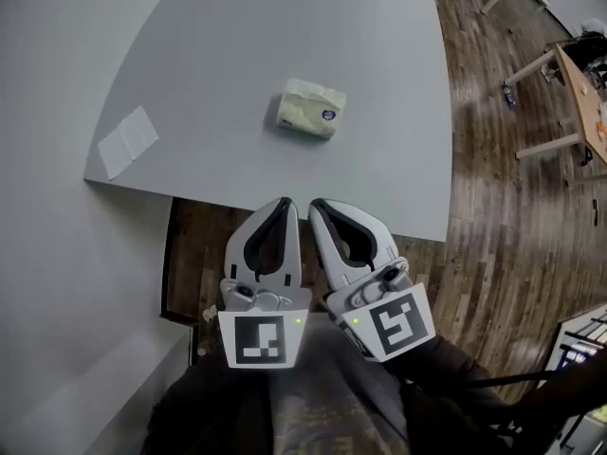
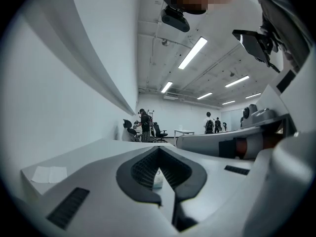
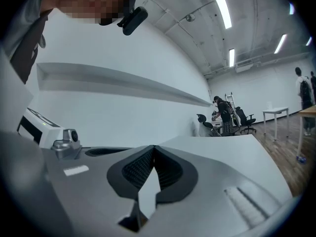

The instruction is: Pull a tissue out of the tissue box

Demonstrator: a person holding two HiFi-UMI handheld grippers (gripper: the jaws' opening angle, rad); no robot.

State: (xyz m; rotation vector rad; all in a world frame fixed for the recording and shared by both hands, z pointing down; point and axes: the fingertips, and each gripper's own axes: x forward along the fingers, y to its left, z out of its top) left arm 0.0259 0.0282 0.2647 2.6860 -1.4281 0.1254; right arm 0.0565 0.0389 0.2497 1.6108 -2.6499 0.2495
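Note:
A pale green soft tissue pack (image 1: 309, 109) lies near the middle of the grey table (image 1: 237, 36), with a tuft of tissue at its top. It also shows small between the jaws in the left gripper view, as the tissue pack (image 2: 157, 178). My left gripper (image 1: 286, 201) and right gripper (image 1: 315, 205) sit side by side over the table's near edge, pointing at the pack and well short of it. Both are shut with nothing between the jaws. The tips of the left gripper (image 2: 158, 148) and of the right gripper (image 3: 153, 147) meet in their own views.
A flat white tissue sheet (image 1: 128, 140) lies at the table's left corner, and it shows again as the sheet (image 2: 49, 174). Wooden floor surrounds the table, with a wooden desk (image 1: 579, 93) at far right. People and office chairs (image 2: 145, 127) stand far off. A white wall runs along the left.

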